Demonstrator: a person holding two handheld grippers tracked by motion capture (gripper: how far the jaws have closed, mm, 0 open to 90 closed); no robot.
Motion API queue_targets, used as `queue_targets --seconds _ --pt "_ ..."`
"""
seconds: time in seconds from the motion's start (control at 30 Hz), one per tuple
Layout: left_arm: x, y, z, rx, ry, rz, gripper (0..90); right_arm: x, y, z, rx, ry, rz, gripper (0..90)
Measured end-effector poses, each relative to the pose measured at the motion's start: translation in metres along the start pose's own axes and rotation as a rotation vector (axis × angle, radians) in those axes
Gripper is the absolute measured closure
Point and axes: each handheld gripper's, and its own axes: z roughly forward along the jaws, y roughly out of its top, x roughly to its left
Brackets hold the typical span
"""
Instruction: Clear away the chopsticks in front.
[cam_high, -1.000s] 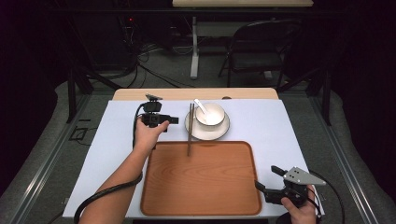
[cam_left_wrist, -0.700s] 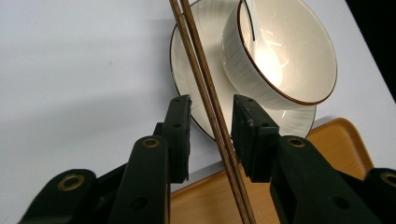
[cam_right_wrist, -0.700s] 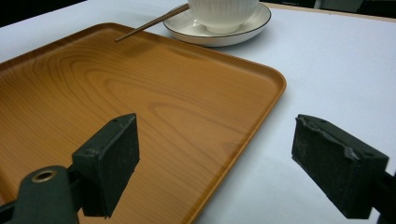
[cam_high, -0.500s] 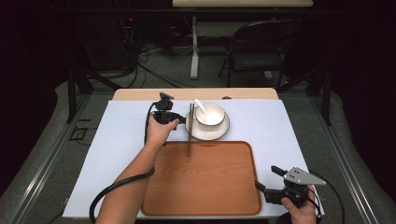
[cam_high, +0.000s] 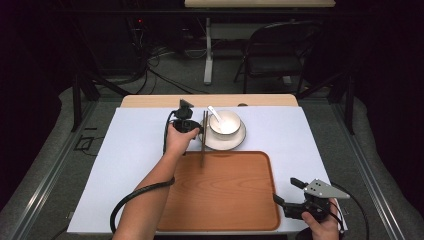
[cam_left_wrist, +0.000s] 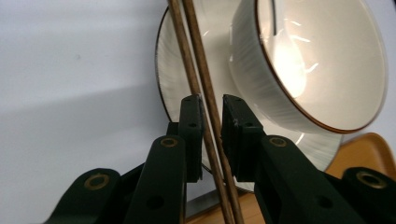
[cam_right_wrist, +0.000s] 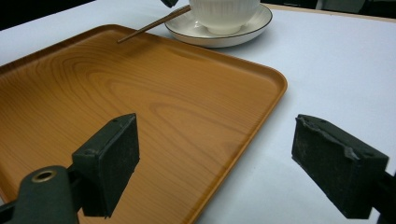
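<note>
Chopsticks (cam_left_wrist: 205, 102), a pair of thin brown wooden sticks, run between the jaws of the left gripper (cam_left_wrist: 211, 112) in the left gripper view; the jaws stand close on either side of the pair, but whether they are pressing on it I cannot tell. In the high view the left gripper (cam_high: 192, 125) sits just above the centre of the frame, held in the person's left hand (cam_high: 178, 139), with the chopsticks (cam_high: 203, 140) lying as a near-vertical line from beside the saucer down over the upper edge of the tray. Their upper part leans on the rim of a round white saucer with a dark edge line (cam_high: 237, 141), on which stands a white ribbed bowl with a thin brown rim (cam_high: 225, 123); a white spoon (cam_high: 215, 113) rests in the bowl, its handle pointing to the upper left. A rectangular wooden tray with rounded corners (cam_high: 225, 195) lies in the lower middle of the frame on the bench covered by a white sheet (cam_high: 135, 150). The right gripper (cam_high: 287, 192), held in the right hand (cam_high: 320, 225) at the lower right of the frame, hovers beside the tray's lower right corner with its jaws spread wide and gripping nothing; the right gripper view looks between them at the tray (cam_right_wrist: 140, 102) and the white sheet (cam_right_wrist: 327, 70).
</note>
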Motion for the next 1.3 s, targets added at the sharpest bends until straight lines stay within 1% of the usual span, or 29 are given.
queue_targets --seconds 0.07,0.13,0.3,0.33,0.37,0.4,0.5,0.53,0.6,0.63,0.67,0.7,0.77,0.83,0.9,0.93,0.97,1.0,1.07,1.13,1.3 --pt "0.001 0.0 0.001 0.003 -0.002 -0.003 79.3 0.0 0.0 0.0 0.0 0.001 -0.001 14.7" --pt "0.004 0.001 0.003 0.004 -0.016 -0.022 79.3 0.0 0.0 0.0 -0.001 0.001 0.0 14.7" --pt "0.004 0.002 0.005 0.006 -0.028 -0.039 79.1 0.0 0.0 0.0 -0.001 0.001 0.0 14.7" --pt "0.004 0.002 0.006 0.021 -0.029 -0.033 79.1 0.0 0.0 0.0 -0.002 0.002 0.0 14.7" --pt "0.004 0.002 0.006 0.021 -0.029 -0.033 79.1 0.0 0.0 0.0 -0.003 0.002 -0.001 14.7" --pt "0.003 0.002 0.008 0.03 -0.02 -0.038 79.1 0.0 0.0 0.0 -0.003 0.002 0.0 14.7" --pt "0.004 0.002 0.009 0.038 -0.027 -0.04 79.4 0.0 0.0 0.0 -0.003 0.002 0.0 14.7" --pt "0.004 0.002 0.01 0.045 -0.022 -0.042 79.5 0.0 0.0 0.0 -0.003 0.002 -0.001 14.7" --pt "0.005 0.003 0.011 0.056 -0.022 -0.068 80.1 0.0 0.0 0.0 -0.004 0.002 0.0 14.7" --pt "0.005 0.003 0.011 0.056 -0.022 -0.068 80.4 0.0 0.0 0.0 -0.004 0.002 0.0 14.7" --pt "0.005 0.003 0.012 0.055 -0.028 -0.091 80.7 0.0 0.0 0.0 -0.003 0.002 0.0 14.7" --pt "0.005 0.003 0.012 0.055 -0.028 -0.091 81.2 0.0 0.0 0.0 -0.003 0.002 0.0 14.7" --pt "0.005 0.004 0.013 0.063 -0.027 -0.107 81.7 0.0 0.0 0.0 -0.002 0.002 -0.001 14.7" --pt "0.006 0.005 0.014 0.071 -0.027 -0.11 82.2 0.0 0.0 0.0 -0.004 0.002 0.0 14.7" --pt "0.005 0.005 0.015 0.074 -0.03 -0.135 82.7 0.0 0.0 0.0 -0.002 0.002 0.0 14.7" --pt "0.005 0.006 0.014 0.087 -0.028 -0.146 83.2 0.0 0.0 0.0 -0.004 0.002 0.0 14.7" --pt "0.005 0.006 0.014 0.087 -0.028 -0.146 83.5 0.0 0.0 0.0 -0.004 0.002 0.0 14.7" --pt "0.005 0.007 0.014 0.091 -0.019 -0.162 83.9 0.0 0.0 0.0 -0.004 0.002 0.001 14.7" --pt "0.005 0.007 0.015 0.091 -0.016 -0.168 84.3 0.0 0.0 -0.001 -0.003 0.002 0.001 14.7" --pt "0.005 0.009 0.014 0.11 -0.014 -0.174 84.7 0.0 0.0 -0.001 -0.006 0.002 0.0 14.7" --pt "0.004 0.009 0.014 0.114 -0.007 -0.173 84.9 0.0 0.0 -0.001 -0.007 0.002 0.0 14.7"
